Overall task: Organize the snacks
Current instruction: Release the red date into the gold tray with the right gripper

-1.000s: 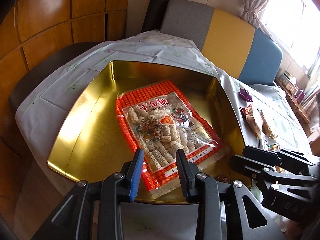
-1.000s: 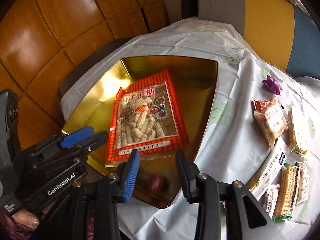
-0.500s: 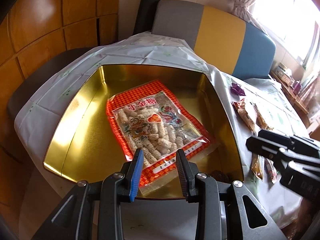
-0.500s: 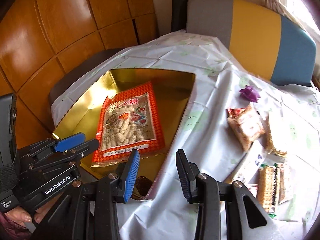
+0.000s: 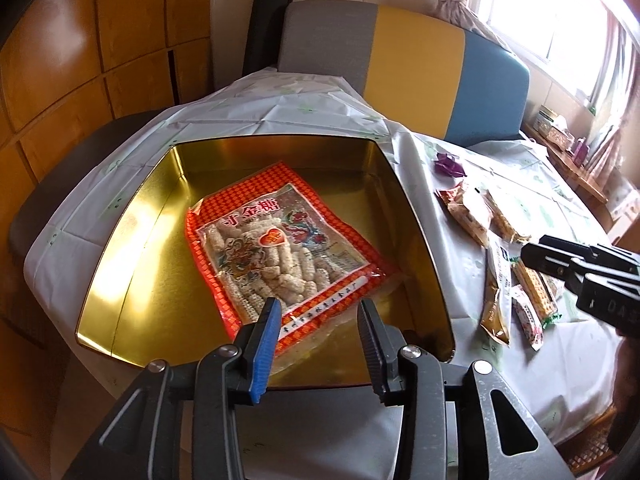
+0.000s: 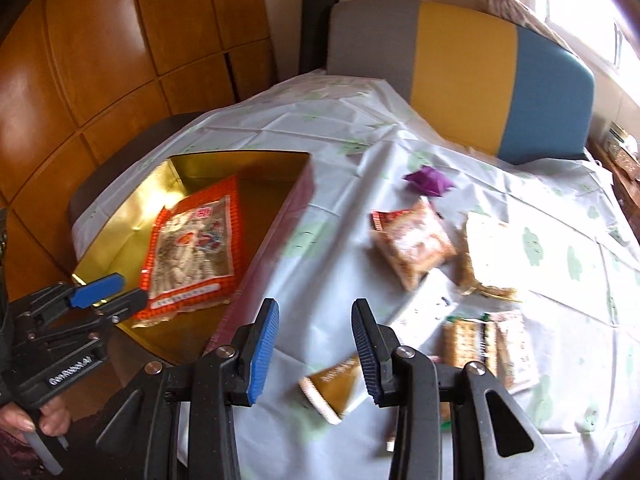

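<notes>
- One table under a white tablecloth (image 5: 256, 100) printed with pale green shapes; one upholstered seat back (image 6: 460, 72) in grey, yellow and blue panels stands behind it.
- One gold tin tray (image 5: 132, 248) sits at the table's left end.
- One red-bordered snack bag (image 5: 276, 248) of pale puffed sticks lies flat inside the tray, alone there.
- Loose packets lie on the cloth to the right of the tray, well apart from it: one brown-and-red packet (image 6: 412, 244), one pale packet (image 6: 486, 256) beside it, one long white-and-gold sachet (image 5: 498, 292), two cracker packs (image 6: 466, 340), and one small red-patterned packet (image 5: 528, 320). The right wrist view is blurred, so the count is at least six.
- One purple wrapped sweet (image 6: 428, 180) sits apart, farther back.
- Two grippers: the left gripper (image 5: 318, 328) hangs over the tray's near edge, its jaws opening, gripping nothing; the right gripper (image 6: 314, 328) hovers over bare cloth, released, nothing between its fingers.
</notes>
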A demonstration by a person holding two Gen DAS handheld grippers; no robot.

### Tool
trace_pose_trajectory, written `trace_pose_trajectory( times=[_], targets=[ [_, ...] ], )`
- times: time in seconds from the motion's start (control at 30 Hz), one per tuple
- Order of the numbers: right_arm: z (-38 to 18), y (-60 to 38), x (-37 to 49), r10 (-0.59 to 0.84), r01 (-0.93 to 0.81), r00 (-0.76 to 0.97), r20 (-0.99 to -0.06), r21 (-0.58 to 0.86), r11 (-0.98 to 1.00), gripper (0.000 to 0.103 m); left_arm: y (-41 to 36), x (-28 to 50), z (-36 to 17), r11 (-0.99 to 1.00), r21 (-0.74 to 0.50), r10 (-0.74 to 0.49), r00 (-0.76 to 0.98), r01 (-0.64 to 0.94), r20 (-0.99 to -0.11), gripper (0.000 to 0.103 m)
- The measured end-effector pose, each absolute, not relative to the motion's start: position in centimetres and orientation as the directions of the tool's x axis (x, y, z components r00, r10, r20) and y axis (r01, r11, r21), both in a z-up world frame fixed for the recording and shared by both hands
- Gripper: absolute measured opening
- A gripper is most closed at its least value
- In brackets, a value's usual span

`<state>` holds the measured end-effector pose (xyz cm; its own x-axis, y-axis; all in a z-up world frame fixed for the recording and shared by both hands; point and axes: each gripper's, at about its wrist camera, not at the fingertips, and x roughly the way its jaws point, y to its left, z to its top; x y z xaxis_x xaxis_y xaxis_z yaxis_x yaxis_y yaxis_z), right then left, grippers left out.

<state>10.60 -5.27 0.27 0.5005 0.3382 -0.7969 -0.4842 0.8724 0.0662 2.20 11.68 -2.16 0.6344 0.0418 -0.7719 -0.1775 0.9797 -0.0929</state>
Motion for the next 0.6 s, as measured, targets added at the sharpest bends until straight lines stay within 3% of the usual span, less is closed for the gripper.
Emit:
trace_pose_trajectory(
  times=[0.6],
  targets=[
    [1.9, -18.8, 14.6, 0.085, -0.265, 0.614, -0.785, -0.103, 0.959, 0.045, 5.8, 3.3, -1.7, 0.997, -0.079, -0.068, 0.617, 0.01, -0.784, 0.04]
  ],
)
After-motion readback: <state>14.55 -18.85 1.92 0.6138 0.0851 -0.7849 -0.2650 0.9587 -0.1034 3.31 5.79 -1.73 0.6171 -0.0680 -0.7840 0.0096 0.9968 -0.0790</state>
